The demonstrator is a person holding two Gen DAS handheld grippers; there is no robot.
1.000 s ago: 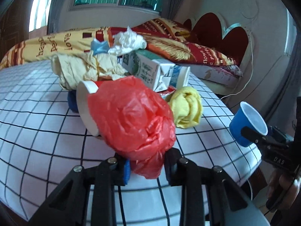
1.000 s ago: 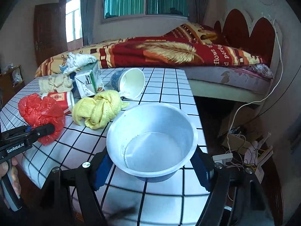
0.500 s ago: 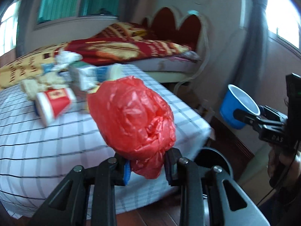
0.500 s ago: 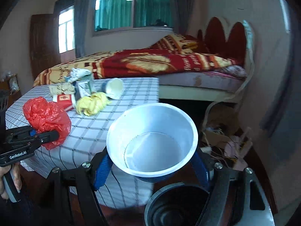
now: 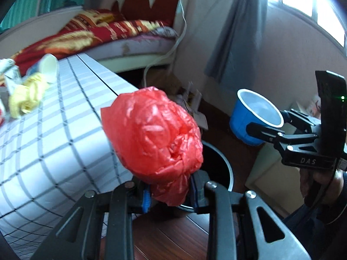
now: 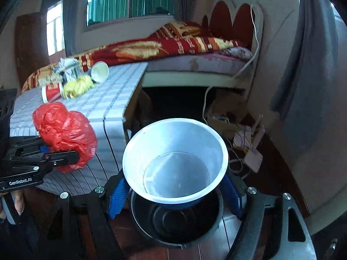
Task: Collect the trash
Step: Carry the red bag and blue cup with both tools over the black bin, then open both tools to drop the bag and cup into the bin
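The jaws of the left gripper (image 5: 170, 194) are clamped on the knotted tail of a crumpled red plastic bag (image 5: 153, 133), a glossy, wrinkled ball held off the edge of the bench (image 5: 54, 134), just above and beside the trash bin (image 5: 225, 169). The jaws of the right gripper (image 6: 175, 197), padded in blue, are clamped on the sides of a blue paper bowl (image 6: 174, 160) with a smooth white lining and a round rolled rim; it sits upright directly over the trash bin (image 6: 173, 223), a round black can with a grey rim standing on the dark wood floor (image 6: 208, 252).

Beyond the bin, the bench carries a white cloth with a black grid. On it, well apart from the bin, lie one red paper cup (image 6: 52, 92) on its side, one twisted yellow cloth (image 6: 78, 86), one white-lined paper cup (image 6: 99, 72) tipped over, one small carton (image 6: 71, 71) and a wad of crumpled white paper (image 6: 65, 61).

Farther back from the bin stands a bed (image 6: 195, 65) with a red and gold patterned blanket and a scalloped headboard.
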